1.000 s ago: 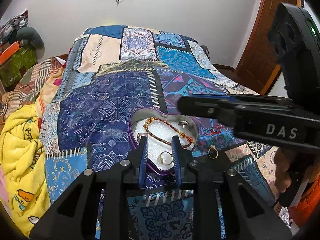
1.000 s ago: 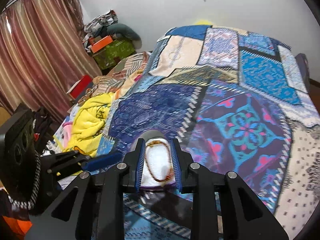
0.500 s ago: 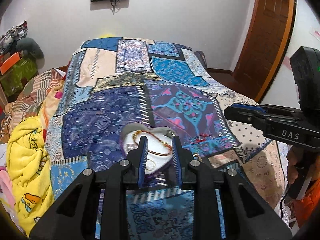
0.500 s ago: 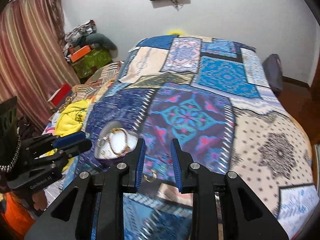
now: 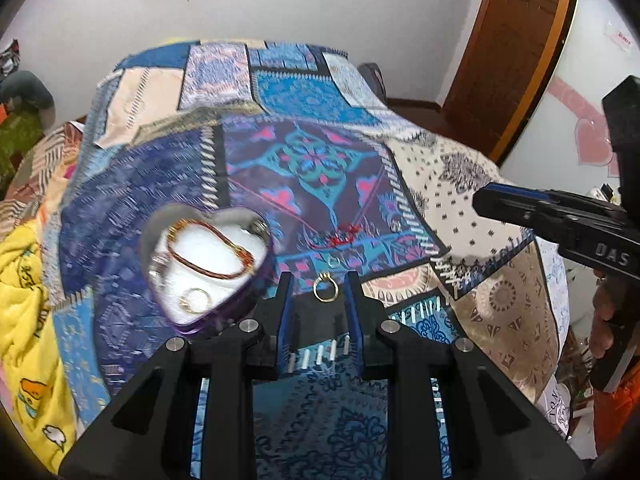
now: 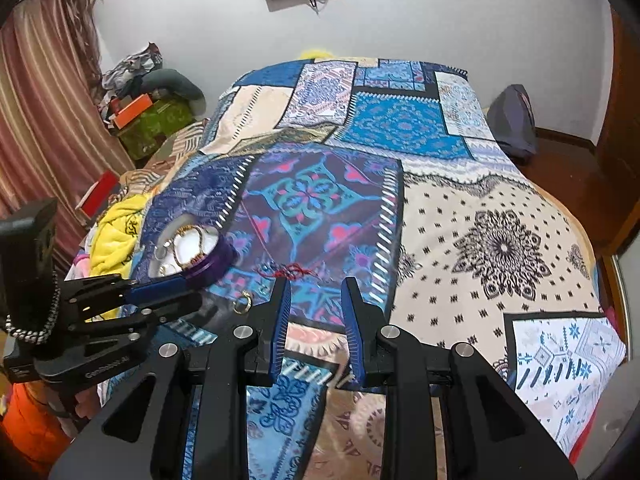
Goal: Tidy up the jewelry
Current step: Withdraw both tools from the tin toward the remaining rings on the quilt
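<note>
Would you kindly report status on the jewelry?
Both hand-held grippers empty, jaws apart. Gold ring loose on bedspread, framed by left hand-held gripper. Red cord also out. Nothing blocking.

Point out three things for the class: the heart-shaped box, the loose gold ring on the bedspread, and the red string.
Heart-shaped box [image 5: 224,314]: left wrist view, on its purple side wall.
Gold ring [image 5: 326,291]: left wrist view, on its band.
Red string [image 6: 286,271]: right wrist view, on its tangled middle.

Gold ring [image 5: 326,287] beside heart-shaped tin [image 5: 208,268]
</note>
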The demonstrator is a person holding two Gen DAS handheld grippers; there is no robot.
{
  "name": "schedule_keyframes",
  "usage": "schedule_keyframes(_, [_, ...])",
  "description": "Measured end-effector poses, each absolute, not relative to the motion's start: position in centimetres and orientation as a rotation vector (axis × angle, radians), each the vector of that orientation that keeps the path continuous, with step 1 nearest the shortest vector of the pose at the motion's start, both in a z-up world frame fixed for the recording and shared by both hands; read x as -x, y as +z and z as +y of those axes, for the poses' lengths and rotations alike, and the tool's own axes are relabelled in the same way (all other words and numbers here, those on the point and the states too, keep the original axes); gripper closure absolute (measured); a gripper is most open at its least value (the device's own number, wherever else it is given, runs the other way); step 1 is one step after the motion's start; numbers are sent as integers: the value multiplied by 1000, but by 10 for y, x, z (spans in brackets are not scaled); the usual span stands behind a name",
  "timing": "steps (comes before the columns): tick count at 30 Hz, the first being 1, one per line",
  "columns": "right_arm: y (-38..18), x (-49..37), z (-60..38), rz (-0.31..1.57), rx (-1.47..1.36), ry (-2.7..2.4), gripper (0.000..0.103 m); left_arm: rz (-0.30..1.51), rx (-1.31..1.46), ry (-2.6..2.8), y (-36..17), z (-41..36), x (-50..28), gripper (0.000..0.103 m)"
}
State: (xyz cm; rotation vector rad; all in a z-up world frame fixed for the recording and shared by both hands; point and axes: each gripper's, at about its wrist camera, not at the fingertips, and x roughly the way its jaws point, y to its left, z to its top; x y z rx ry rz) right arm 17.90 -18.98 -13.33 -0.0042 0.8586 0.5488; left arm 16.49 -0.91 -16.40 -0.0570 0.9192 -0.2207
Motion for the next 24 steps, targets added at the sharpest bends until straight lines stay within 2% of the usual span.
schedule_keyframes(10, [-149, -184, -195, 895, -11, 549, 80, 1041, 18, -246, -208, -25, -183, 79])
schedule_keyframes(19, [-160, -191, -183, 922, -18, 578, 80, 1021, 33, -238, -217, -25, -200, 79])
schedule_keyframes(24, [-164, -193, -171, 933, -14, 605, 80, 1006, -16, -229, -217, -32, -200, 85])
